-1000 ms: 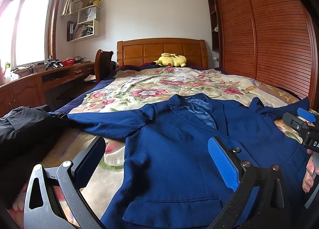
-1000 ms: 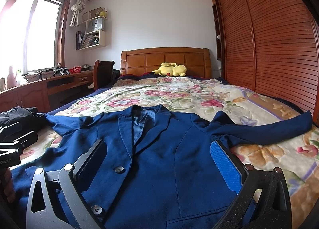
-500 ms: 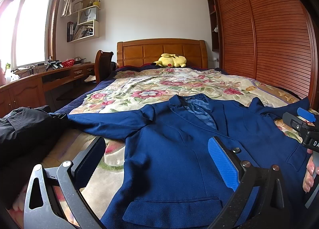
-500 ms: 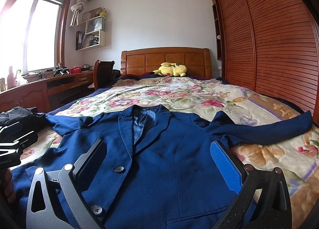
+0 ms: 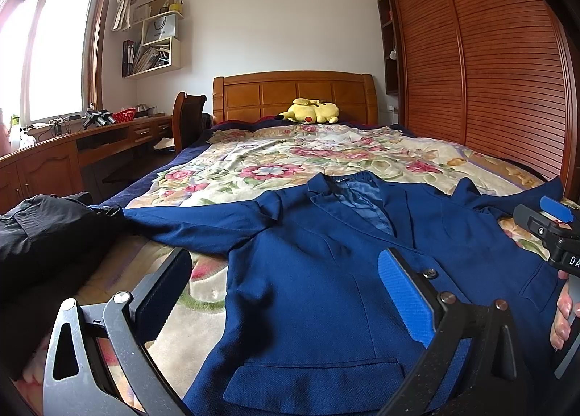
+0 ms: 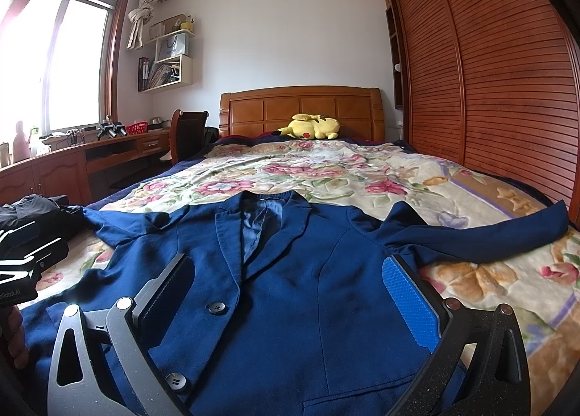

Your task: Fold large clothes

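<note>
- A blue blazer (image 6: 290, 289) lies front-up and spread flat on the floral blanket (image 6: 326, 169) of the bed, collar towards the wooden headboard (image 6: 301, 108), both sleeves stretched out sideways.
- The left gripper (image 5: 286, 292) hovers low over the blazer's left half; its fingers (image 5: 406, 292) stand wide apart and hold nothing.
- The right gripper (image 6: 290, 292) hovers low over the blazer's middle, fingers (image 6: 409, 296) likewise spread wide and empty, a button (image 6: 216, 308) between them.
- A black garment (image 5: 47, 234) lies bunched at the bed's left edge, touching the left sleeve's end.
- A yellow plush toy (image 6: 311, 127) rests by the headboard.
- A red basket (image 6: 136, 128) sits on the worktop (image 6: 72, 158) under the window; its contents cannot be made out.
- Wall shelf boxes (image 6: 166, 68) hold folders and a paper bag.
</note>
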### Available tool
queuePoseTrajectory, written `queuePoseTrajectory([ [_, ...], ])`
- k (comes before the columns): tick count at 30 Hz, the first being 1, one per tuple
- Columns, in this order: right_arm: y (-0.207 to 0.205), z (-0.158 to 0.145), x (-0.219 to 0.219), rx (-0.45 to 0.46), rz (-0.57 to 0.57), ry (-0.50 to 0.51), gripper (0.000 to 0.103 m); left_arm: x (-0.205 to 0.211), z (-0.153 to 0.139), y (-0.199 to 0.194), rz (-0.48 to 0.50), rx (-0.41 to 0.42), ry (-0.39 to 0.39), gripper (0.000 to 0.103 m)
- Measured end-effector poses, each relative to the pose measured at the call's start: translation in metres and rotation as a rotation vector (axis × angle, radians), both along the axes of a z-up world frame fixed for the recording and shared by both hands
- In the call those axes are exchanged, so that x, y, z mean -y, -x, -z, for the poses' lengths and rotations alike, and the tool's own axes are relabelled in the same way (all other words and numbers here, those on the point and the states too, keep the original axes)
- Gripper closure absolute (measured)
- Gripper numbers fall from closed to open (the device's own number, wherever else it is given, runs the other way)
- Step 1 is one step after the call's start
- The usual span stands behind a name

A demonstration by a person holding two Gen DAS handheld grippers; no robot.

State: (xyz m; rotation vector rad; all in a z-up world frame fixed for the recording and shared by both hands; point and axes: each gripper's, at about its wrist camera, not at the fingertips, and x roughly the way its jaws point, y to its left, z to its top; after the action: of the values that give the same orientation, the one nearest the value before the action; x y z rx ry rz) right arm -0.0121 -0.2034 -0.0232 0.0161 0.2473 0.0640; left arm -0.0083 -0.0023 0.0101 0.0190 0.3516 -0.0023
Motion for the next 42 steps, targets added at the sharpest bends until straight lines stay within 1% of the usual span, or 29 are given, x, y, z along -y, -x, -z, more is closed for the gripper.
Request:
queuePoseTrajectory([
  [25, 0.0, 0.0, -0.002, 0.001, -0.003, 0.003, 0.0, 0.001, 0.001, 0.001, 0.003, 0.001, -0.002, 0.0],
  [30, -0.001, -0.003, -0.003, -0.017, -0.015, 0.003, 0.0, -0.001, -0.005, -0.001, 0.014, -0.019, 0.002, 0.0],
  [35, -0.001, -0.01, -0.004, -0.038, -0.041, -0.02, 0.0, -0.007, -0.012, -0.006, 0.021, -0.056, -0.002, 0.0],
  [42, -0.001, -0.021, -0.014, -0.046, -0.074, -0.002, 0.0, -0.018, -0.018, -0.014, 0.017, -0.09, -0.02, 0.0],
])
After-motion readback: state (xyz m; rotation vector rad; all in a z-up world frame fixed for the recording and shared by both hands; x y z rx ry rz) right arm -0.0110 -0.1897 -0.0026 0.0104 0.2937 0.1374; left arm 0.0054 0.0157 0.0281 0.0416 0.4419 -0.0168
